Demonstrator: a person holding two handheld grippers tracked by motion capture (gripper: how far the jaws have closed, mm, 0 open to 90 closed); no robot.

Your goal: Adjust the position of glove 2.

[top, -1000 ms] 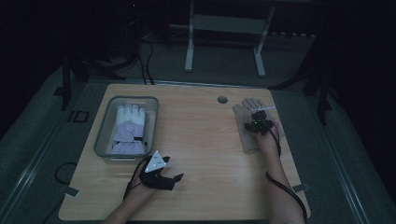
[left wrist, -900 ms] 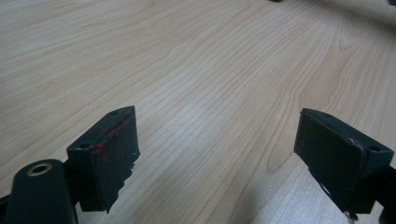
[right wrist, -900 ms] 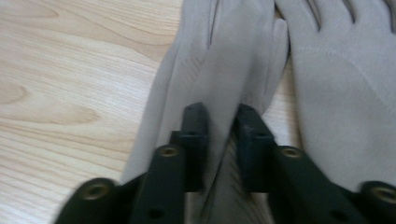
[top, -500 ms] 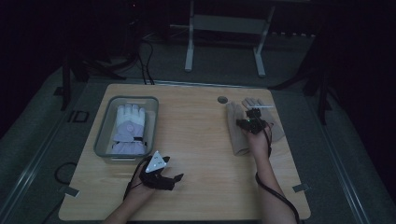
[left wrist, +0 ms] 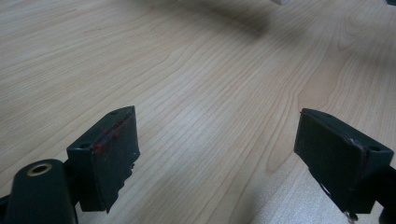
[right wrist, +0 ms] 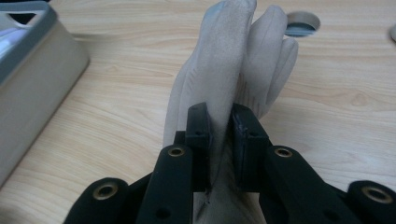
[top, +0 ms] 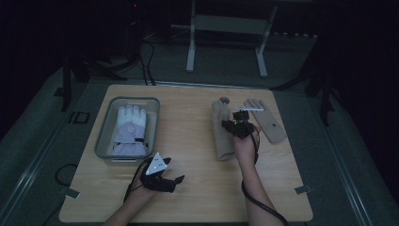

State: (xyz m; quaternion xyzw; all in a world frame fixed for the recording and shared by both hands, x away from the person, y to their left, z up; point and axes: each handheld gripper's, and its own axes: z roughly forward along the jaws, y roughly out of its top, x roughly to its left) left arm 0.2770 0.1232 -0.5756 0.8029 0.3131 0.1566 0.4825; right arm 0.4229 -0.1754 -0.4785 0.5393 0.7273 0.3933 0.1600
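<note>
The right gripper pinches the beige glove, its long axis pointing away; the grey bin lies leftward. The left gripper, nearer it, gapes empty.

Dim lab — stand, floor cables

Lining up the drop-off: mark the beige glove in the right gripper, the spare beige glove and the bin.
held beige glove (right wrist: 224,70), right gripper view, on its fingers
spare beige glove (top: 267,123), high view, on its palm
bin (top: 104,136), high view, on its left wall
</note>
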